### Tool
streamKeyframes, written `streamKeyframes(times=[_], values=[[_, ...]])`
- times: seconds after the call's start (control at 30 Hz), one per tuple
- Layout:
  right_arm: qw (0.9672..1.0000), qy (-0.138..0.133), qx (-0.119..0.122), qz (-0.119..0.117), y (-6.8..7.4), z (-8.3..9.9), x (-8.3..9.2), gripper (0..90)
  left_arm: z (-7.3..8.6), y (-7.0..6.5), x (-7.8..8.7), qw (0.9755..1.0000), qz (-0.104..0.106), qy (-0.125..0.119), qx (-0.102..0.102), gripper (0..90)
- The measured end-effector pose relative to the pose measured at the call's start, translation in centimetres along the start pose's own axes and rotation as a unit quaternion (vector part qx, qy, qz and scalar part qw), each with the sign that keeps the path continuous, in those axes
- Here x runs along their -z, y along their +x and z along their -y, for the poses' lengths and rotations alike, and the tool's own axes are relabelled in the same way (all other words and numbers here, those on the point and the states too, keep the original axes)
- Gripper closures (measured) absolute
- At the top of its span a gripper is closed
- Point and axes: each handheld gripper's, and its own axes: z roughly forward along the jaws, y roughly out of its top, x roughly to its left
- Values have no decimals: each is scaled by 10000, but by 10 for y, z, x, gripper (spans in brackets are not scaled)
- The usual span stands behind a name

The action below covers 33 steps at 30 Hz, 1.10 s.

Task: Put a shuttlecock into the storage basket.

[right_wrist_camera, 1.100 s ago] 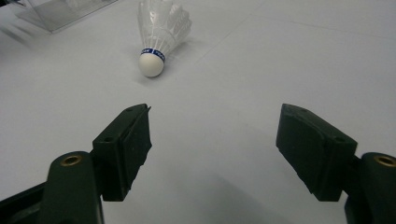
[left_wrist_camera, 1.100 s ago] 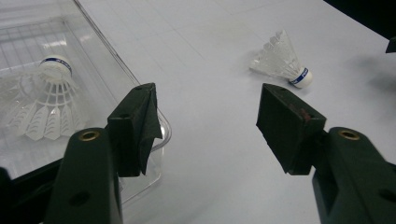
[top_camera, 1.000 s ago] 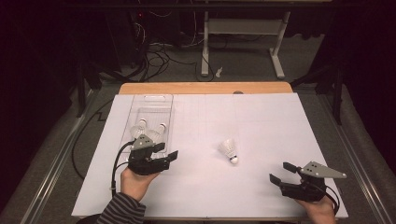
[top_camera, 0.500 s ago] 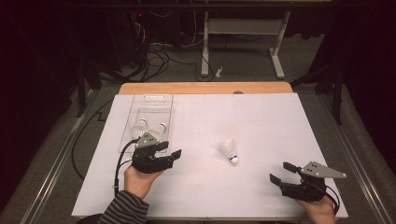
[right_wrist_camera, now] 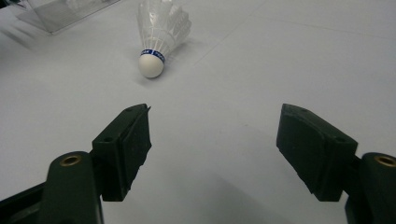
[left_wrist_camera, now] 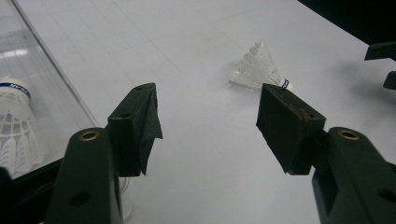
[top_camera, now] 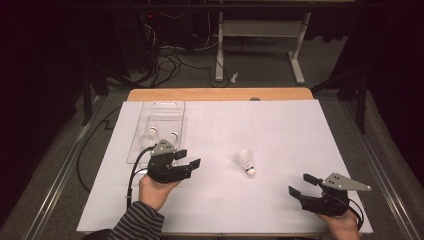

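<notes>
The loose shuttlecock (top_camera: 244, 161) lay on its side on the white-papered worktop (top_camera: 280, 130), roughly midway between the two claws and touching neither. From the left claw (top_camera: 186, 159) it sat ahead and off toward that claw's right-hand jaw; in the left gripper view the shuttlecock (left_wrist_camera: 259, 67) appeared just beyond the tip of that jaw, skirt nearer, cork tip pointing away toward the far side. From the right claw (top_camera: 300, 184) it lay ahead and off to the left-hand jaw's side, and in the right gripper view the shuttlecock (right_wrist_camera: 161, 30) showed its round white cork with the blue band turned toward that claw, feathers fanning away behind.

So its long axis ran slantwise, cork toward the right claw's side and the person, skirt toward the far side and the left claw. Both claws stood with jaws spread wide and nothing between them. In the high view the left claw looked somewhat the nearer of the two, and its jaws already pointed across toward the shuttlecock; by my judgement it was the likelier to make the reach, which would need a short advance and a turn to bring the jaws either side of the skirt.

Just beside the left claw, on its outer side, stood a clear plastic tray (top_camera: 161, 111) holding two more shuttlecocks (top_camera: 148, 138), one of them (left_wrist_camera: 16, 121) visible through the tray wall in the left gripper view.
</notes>
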Motion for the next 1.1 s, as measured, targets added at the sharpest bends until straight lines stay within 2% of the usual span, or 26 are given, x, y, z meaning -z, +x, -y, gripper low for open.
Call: streamKeyframes(times=[1.1], values=[[10000,6,4,-14,0,0,0,267,-17,-12,-22,9996,186,121,-151,401]])
